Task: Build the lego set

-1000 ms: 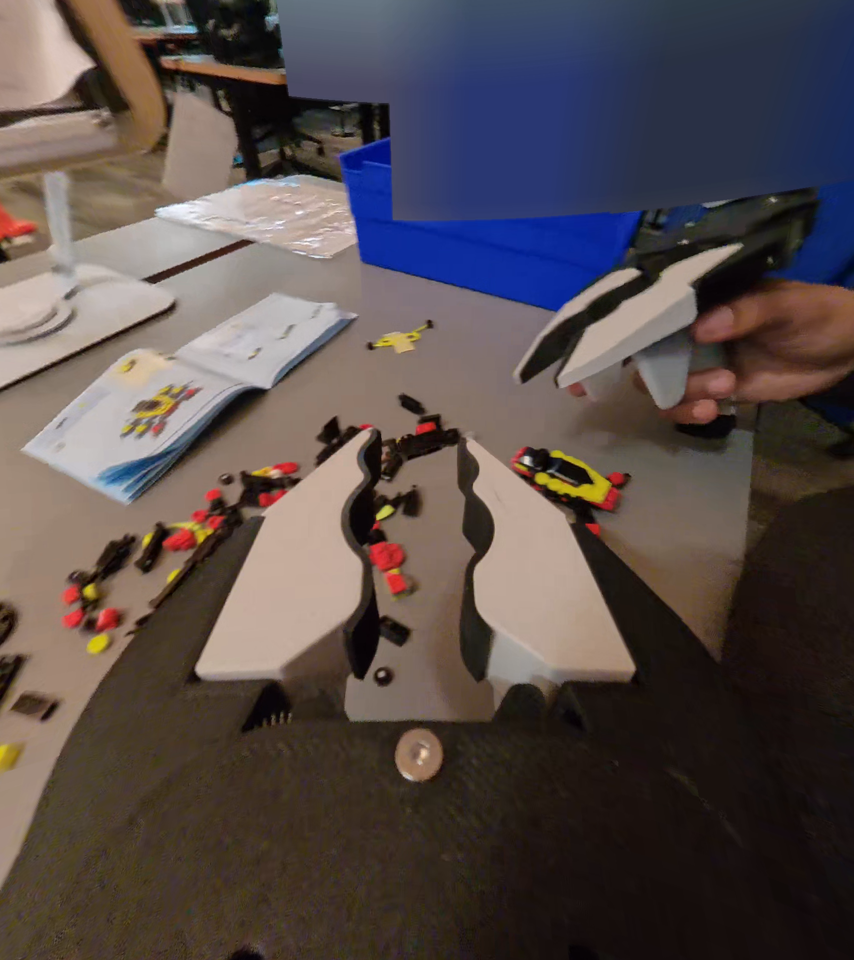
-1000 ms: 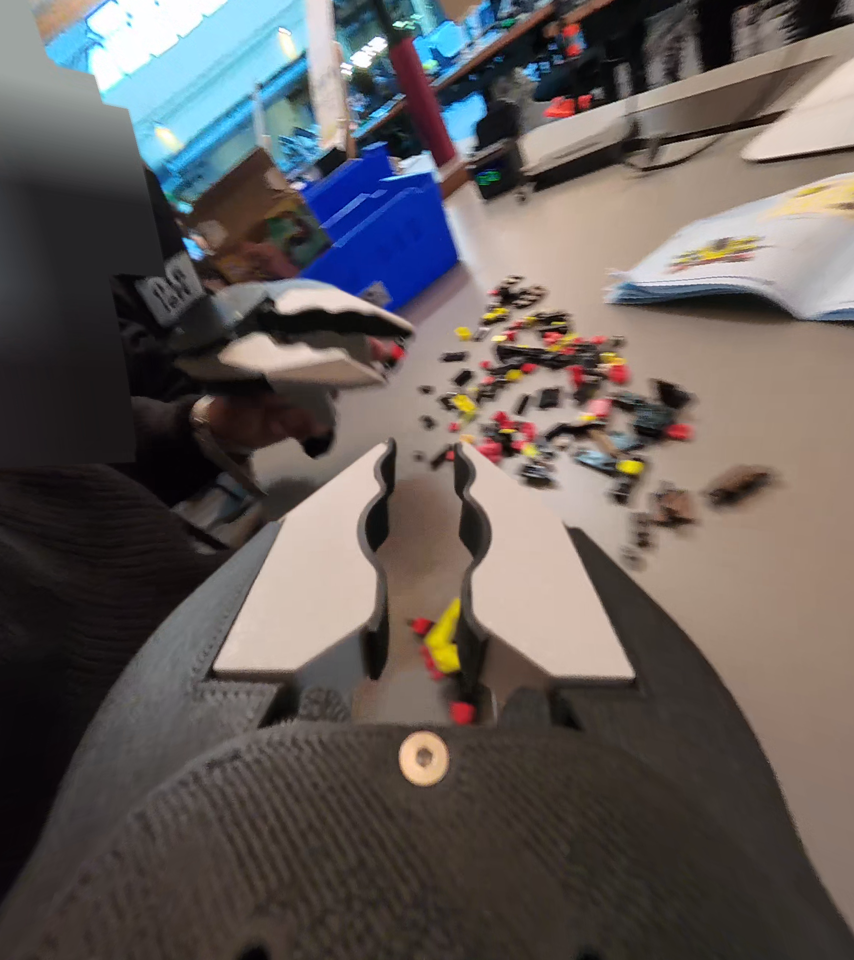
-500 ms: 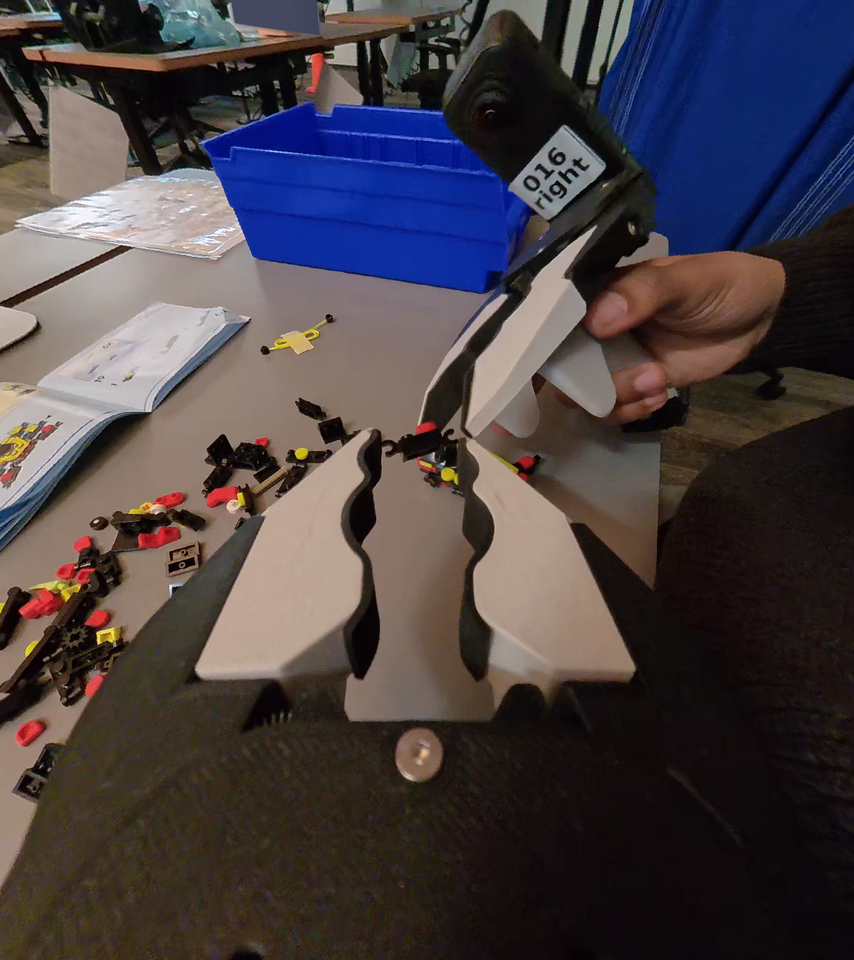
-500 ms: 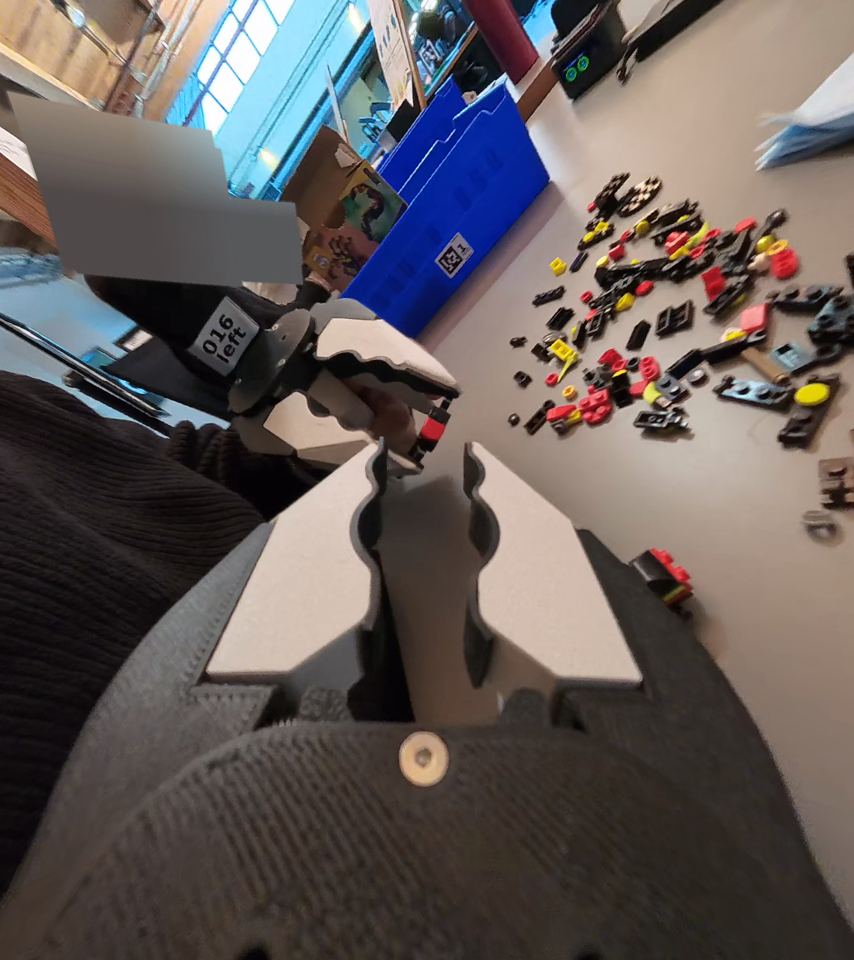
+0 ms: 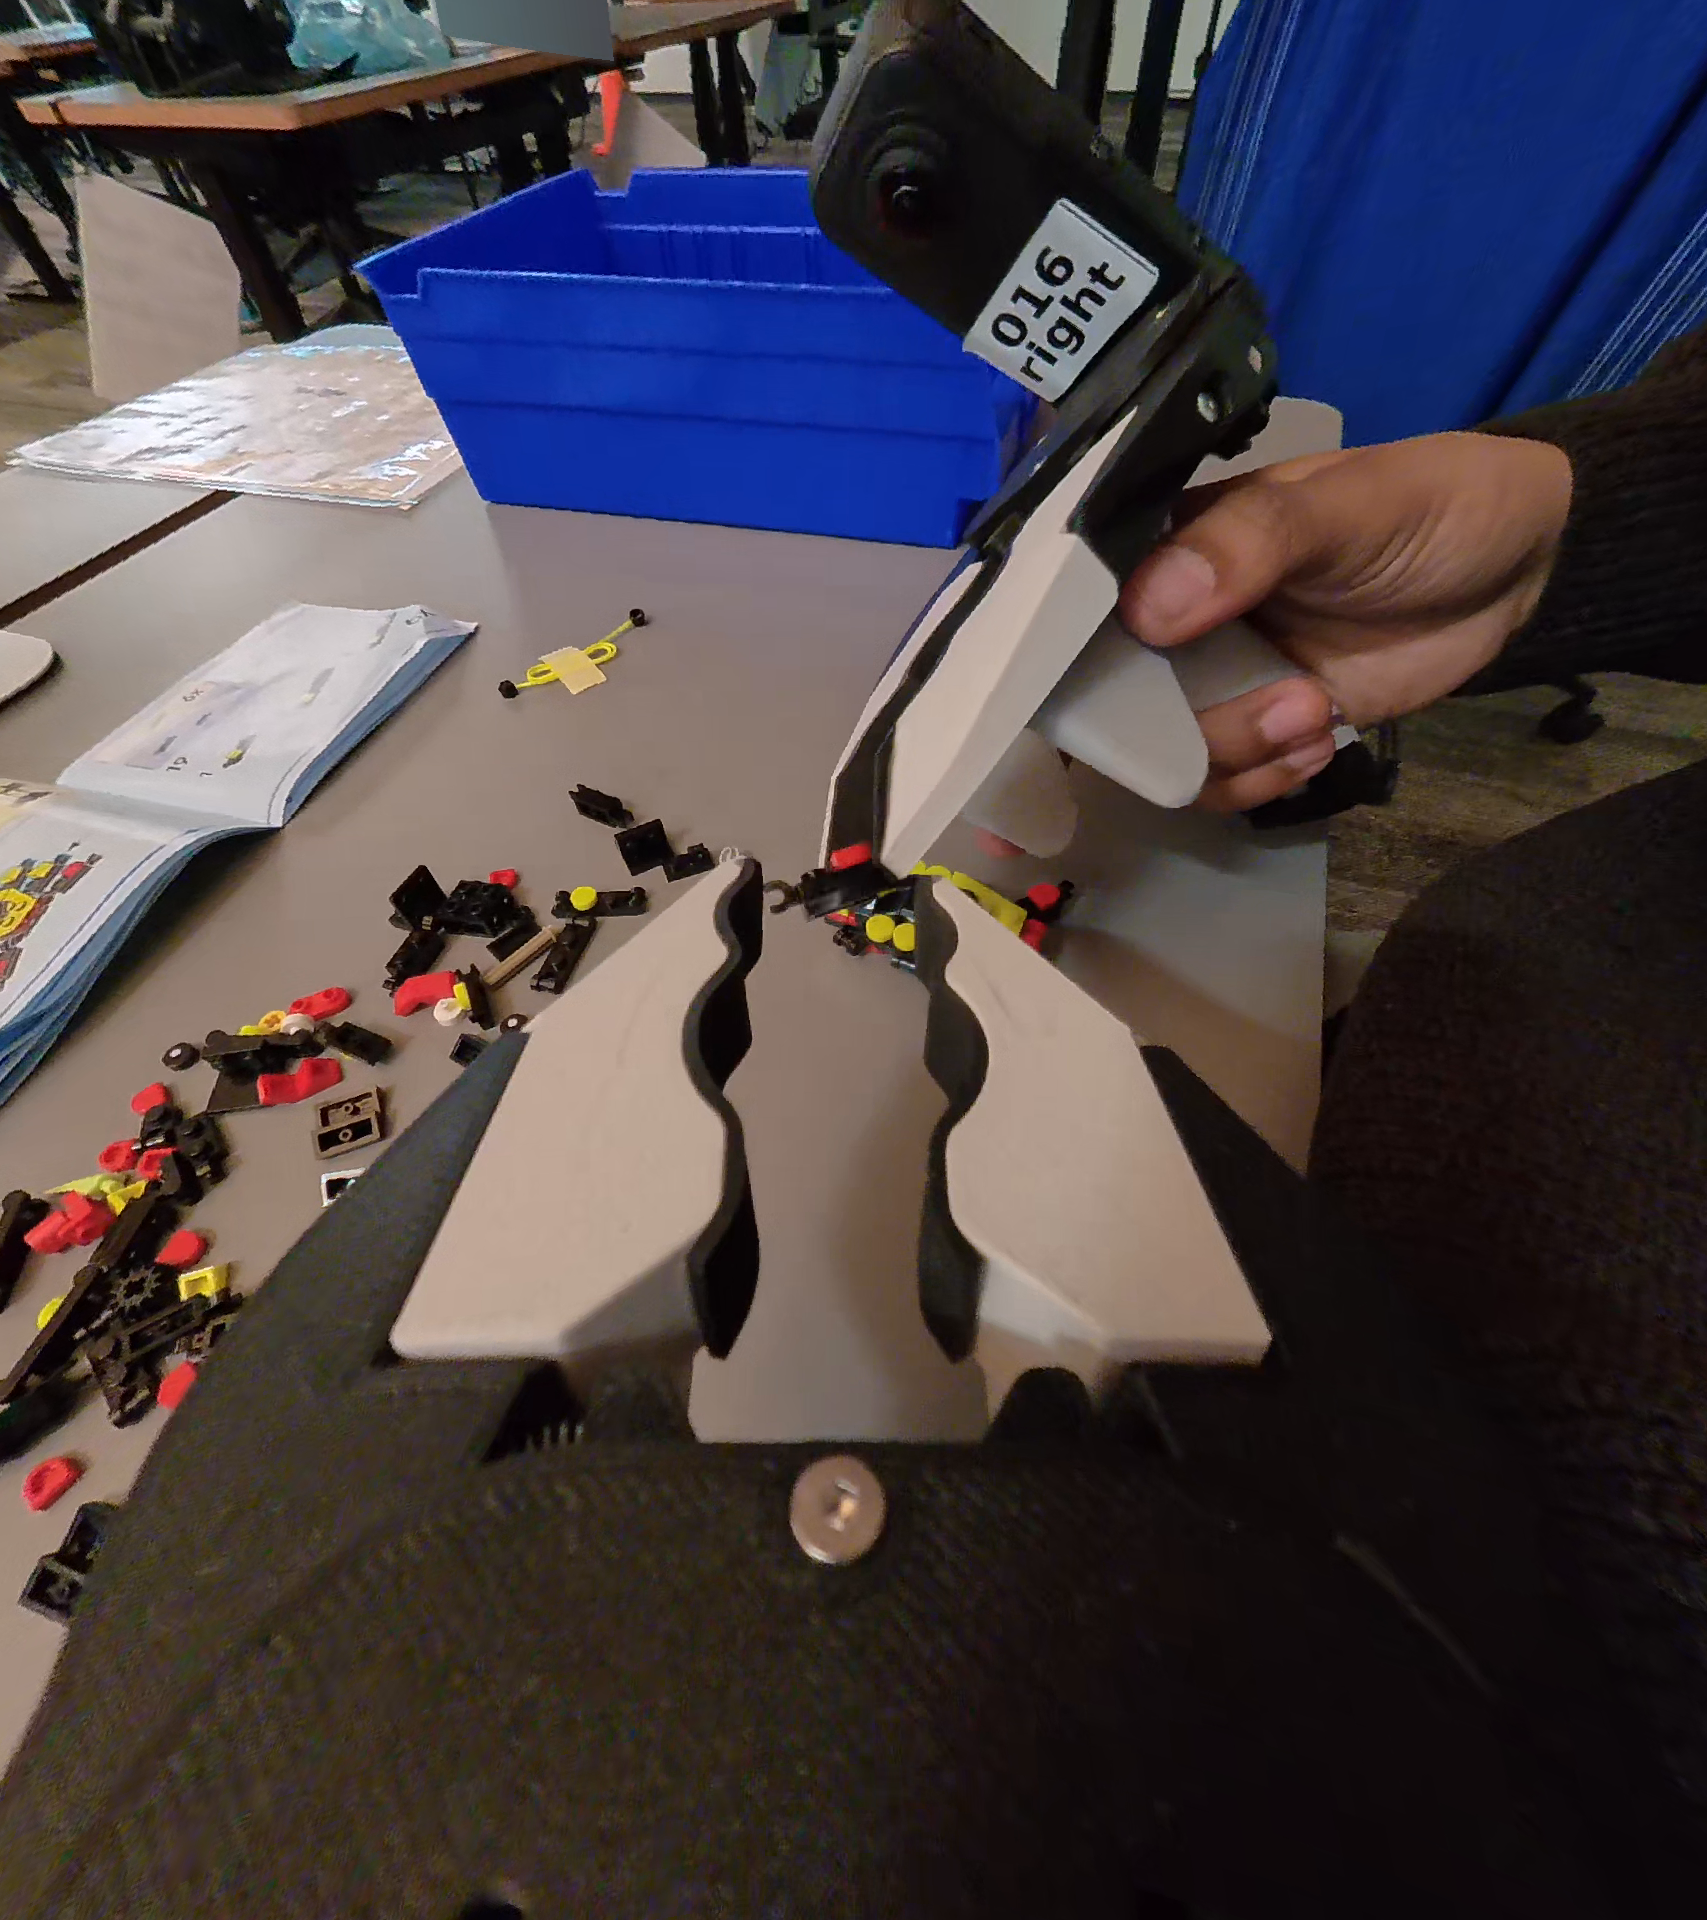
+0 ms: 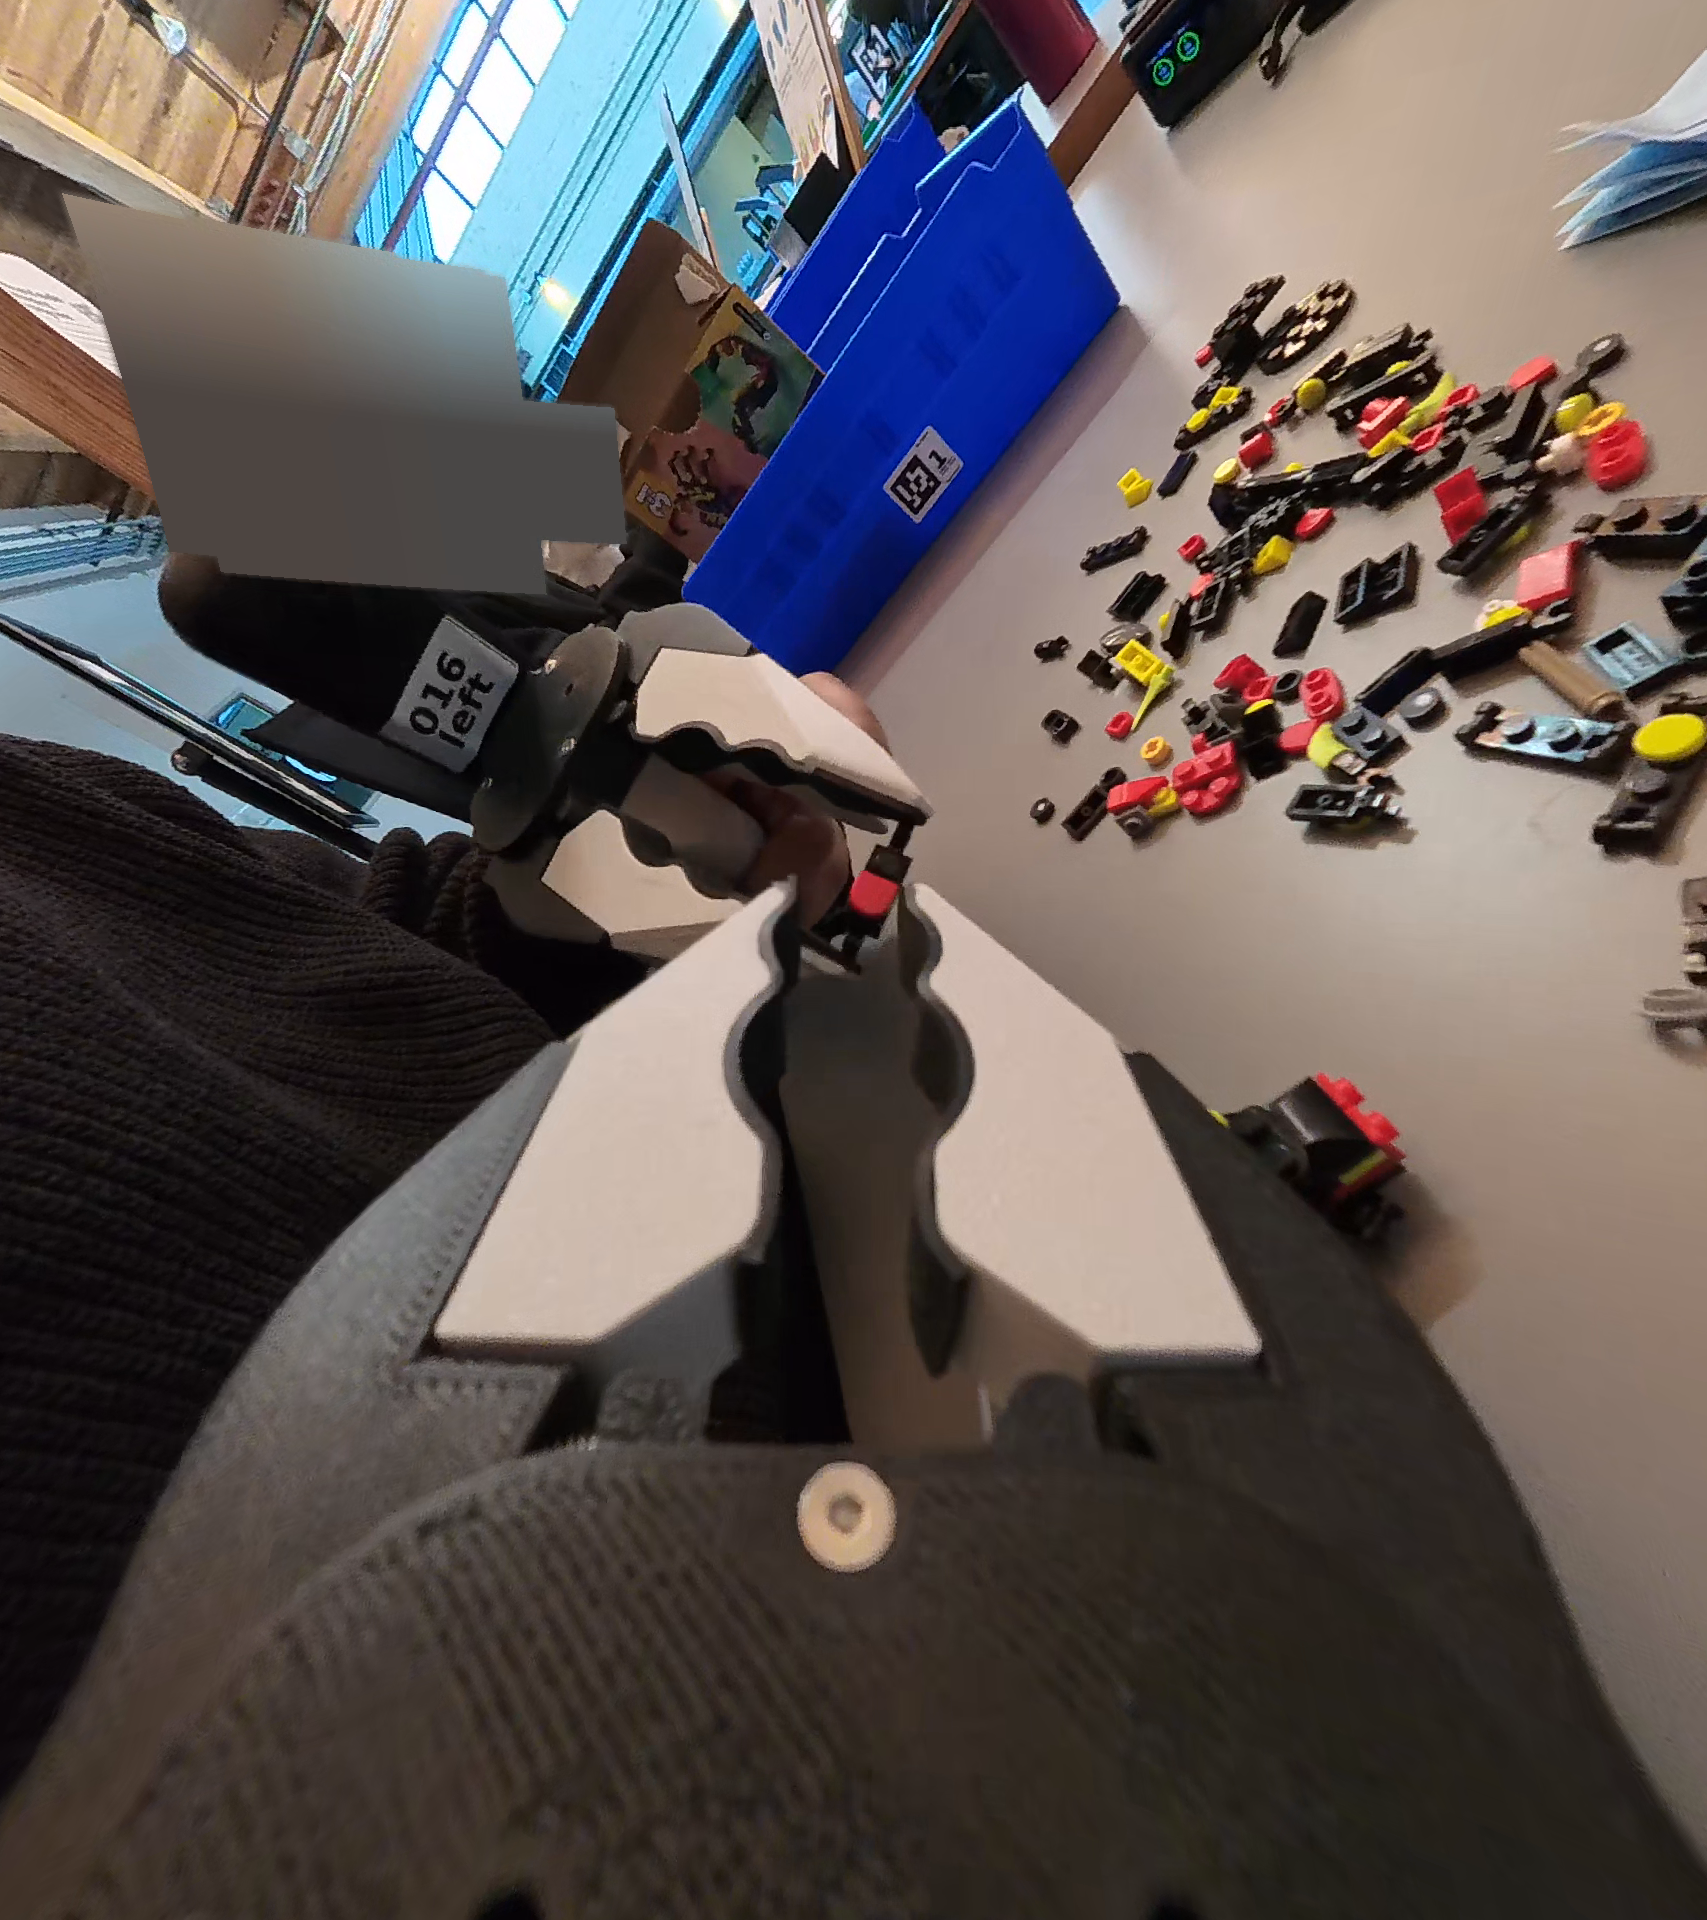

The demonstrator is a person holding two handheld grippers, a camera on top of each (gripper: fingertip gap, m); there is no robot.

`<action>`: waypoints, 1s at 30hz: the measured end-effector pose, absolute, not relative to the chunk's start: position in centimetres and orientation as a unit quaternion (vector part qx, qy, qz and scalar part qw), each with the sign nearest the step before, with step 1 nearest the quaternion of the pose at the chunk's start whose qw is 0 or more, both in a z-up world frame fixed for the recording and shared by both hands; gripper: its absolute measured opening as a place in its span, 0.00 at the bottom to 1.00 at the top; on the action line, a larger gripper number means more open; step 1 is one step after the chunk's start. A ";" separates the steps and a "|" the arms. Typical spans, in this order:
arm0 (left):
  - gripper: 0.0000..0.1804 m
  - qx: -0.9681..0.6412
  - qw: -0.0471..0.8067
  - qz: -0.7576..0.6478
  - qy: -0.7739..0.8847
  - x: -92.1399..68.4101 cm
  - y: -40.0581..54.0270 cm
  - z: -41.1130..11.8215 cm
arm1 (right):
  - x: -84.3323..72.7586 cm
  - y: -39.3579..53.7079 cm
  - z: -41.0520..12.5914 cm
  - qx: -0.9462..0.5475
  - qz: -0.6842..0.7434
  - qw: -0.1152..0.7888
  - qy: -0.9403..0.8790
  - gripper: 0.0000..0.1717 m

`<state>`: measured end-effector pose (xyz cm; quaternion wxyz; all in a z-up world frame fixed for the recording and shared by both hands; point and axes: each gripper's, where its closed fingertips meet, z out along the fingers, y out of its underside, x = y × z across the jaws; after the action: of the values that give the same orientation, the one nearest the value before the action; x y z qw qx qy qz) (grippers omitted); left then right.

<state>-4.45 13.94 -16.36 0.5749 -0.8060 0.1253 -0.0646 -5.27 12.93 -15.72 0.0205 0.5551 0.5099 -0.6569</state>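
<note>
Our left gripper (image 5: 833,904) is wide open in the left view, and nothing sits between its two grey fingers. We see only the grey table (image 5: 724,644) through the gap. Just past its tips is our right gripper (image 5: 864,854), held by a hand (image 5: 1348,603) and pointing down at the table. Its two fingers are closed on a small black and red brick piece (image 5: 833,878). The black hook end of the piece sticks out toward our left finger. Under it lies a little pile of yellow, red and black bricks (image 5: 974,914). More loose bricks (image 5: 288,1060) are spread out to the left, near an open booklet (image 5: 153,831). A blue bin (image 5: 703,353) stands at the far edge of the table, and a yellow string piece (image 5: 568,665) lies in front of it.

From the right view, we look along the right gripper's own fingers. The black and red piece stands up in the air between the two tips, and they squeeze it. The top end of the piece reaches the tip of the left gripper's upper finger, which hangs open just behind. A small black car with red bits (image 6: 1316,1153) sits on the table right beside our right finger. The loose bricks lie farther off, and the blue bin is behind them.
</note>
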 end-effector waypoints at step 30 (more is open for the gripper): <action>0.21 -0.817 0.566 -0.110 0.030 -7.2 14.0 -16.8 | -5.4 16.8 -16.6 0.577 -0.611 -0.070 0.538 0.04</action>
<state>-7.21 13.99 -16.85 0.5656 -0.8167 0.0305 -0.1100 -5.44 16.80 -16.61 -0.0695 0.5769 0.5381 -0.6106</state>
